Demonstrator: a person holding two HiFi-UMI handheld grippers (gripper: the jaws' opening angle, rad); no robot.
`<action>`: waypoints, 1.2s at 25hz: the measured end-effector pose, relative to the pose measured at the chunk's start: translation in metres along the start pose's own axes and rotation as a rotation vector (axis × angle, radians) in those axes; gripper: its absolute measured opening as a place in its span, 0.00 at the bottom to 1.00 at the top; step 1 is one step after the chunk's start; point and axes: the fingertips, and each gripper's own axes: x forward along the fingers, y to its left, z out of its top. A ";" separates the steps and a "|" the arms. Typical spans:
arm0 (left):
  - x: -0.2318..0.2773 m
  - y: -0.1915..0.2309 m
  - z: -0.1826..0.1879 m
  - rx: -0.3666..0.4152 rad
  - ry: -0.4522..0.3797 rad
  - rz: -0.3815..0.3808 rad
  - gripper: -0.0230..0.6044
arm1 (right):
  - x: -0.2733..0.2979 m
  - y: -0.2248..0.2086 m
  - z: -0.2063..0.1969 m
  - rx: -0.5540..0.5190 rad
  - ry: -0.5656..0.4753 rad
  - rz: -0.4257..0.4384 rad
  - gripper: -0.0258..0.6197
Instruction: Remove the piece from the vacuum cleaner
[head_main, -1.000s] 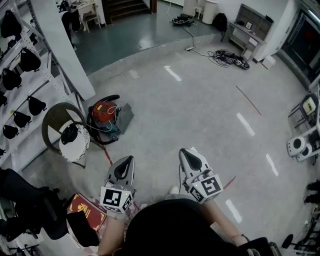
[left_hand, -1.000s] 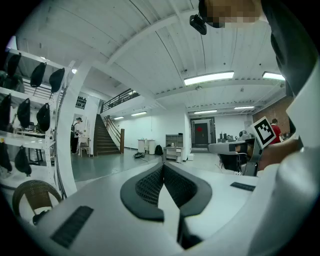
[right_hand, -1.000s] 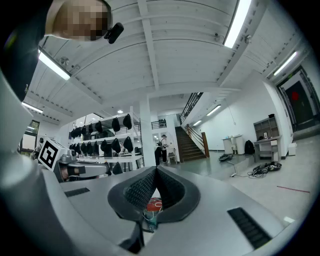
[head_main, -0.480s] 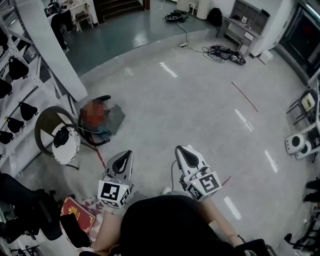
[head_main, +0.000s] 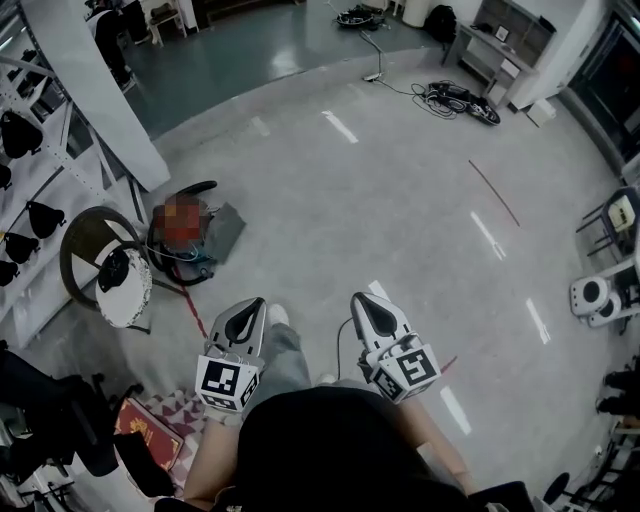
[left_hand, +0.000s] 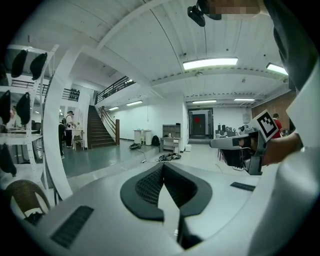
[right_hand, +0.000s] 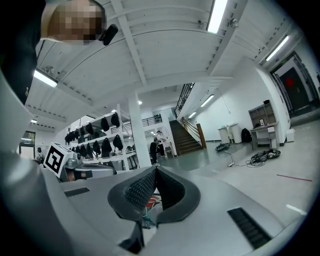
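Note:
The vacuum cleaner (head_main: 186, 236) lies on the concrete floor at the left of the head view: a red body with a dark hose and a grey piece beside it, partly under a mosaic patch. My left gripper (head_main: 246, 316) and right gripper (head_main: 371, 309) are held side by side above the floor, well short of the vacuum cleaner. Both are shut with nothing between the jaws. In the left gripper view the left gripper (left_hand: 162, 165) points down the hall. In the right gripper view a red and teal bit of the vacuum cleaner (right_hand: 151, 203) shows below the right gripper (right_hand: 156, 168).
A round wicker chair (head_main: 78, 251) with a white helmet stands left of the vacuum cleaner, beside a white pillar (head_main: 95, 90) and a rack of dark helmets (head_main: 22, 135). A red box (head_main: 148, 432) lies at lower left, cables (head_main: 455, 100) far off, white machines (head_main: 600, 296) at right.
The view has slid forward and left. A grey trouser leg and white shoe have stepped out between the grippers. Both grippers stay shut and level.

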 end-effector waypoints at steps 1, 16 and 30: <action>0.009 0.011 -0.001 -0.004 -0.001 0.001 0.07 | 0.012 -0.005 0.000 -0.001 0.005 -0.004 0.08; 0.137 0.241 0.005 -0.057 0.021 0.025 0.07 | 0.287 -0.032 0.030 -0.048 0.072 0.051 0.08; 0.127 0.389 -0.035 -0.165 0.086 0.255 0.07 | 0.468 0.019 0.014 -0.093 0.201 0.309 0.08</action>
